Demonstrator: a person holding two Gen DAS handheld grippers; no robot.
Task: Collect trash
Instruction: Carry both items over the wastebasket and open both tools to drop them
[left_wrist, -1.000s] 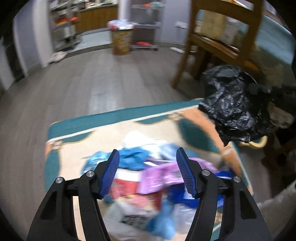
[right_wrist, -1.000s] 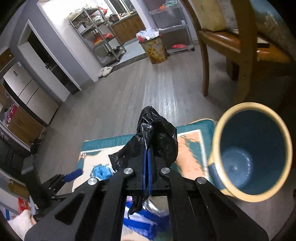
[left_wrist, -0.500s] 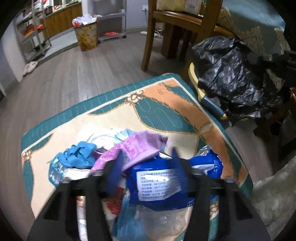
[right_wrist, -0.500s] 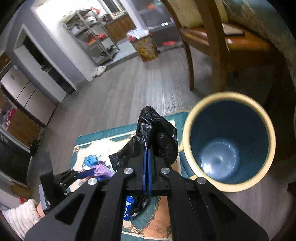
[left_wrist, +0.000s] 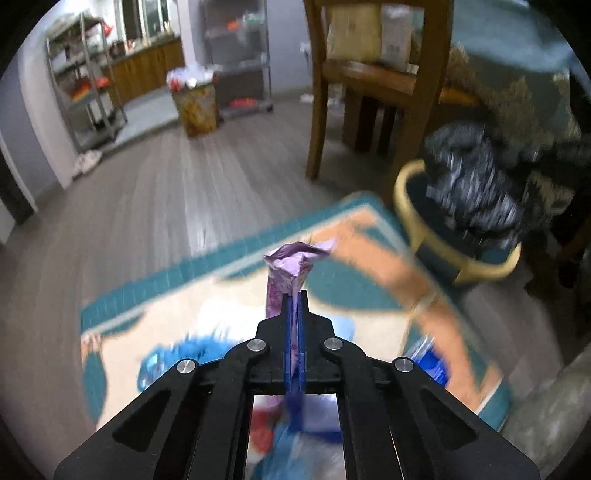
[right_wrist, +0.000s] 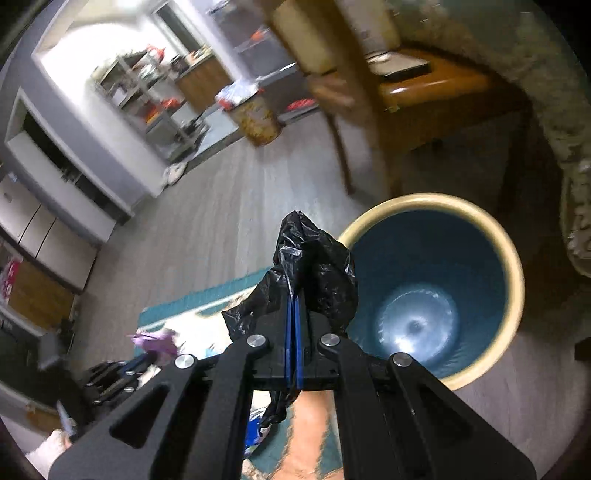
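My left gripper (left_wrist: 294, 295) is shut on a purple wrapper (left_wrist: 291, 262) and holds it up above a pile of blue, white and red trash (left_wrist: 177, 358) on a teal and cream rug (left_wrist: 236, 258). My right gripper (right_wrist: 294, 295) is shut on a crumpled black trash bag (right_wrist: 314, 266), held over the rim of a blue bin with a yellow rim (right_wrist: 436, 291). The bin (left_wrist: 443, 236) stands off the rug's right corner, with the black bag (left_wrist: 476, 177) over it. The left gripper with the purple wrapper (right_wrist: 155, 339) shows at lower left in the right wrist view.
A wooden chair (left_wrist: 369, 85) stands behind the bin. A second waste bin with trash (left_wrist: 195, 103) and metal shelves (left_wrist: 88, 85) stand at the far wall. A lace-edged tablecloth (right_wrist: 546, 74) hangs at the right. Grey wood floor (left_wrist: 147, 192) lies beyond the rug.
My left gripper has shut on the purple wrapper and lifted it off the pile. My right gripper has carried the black bag closer over the bin.
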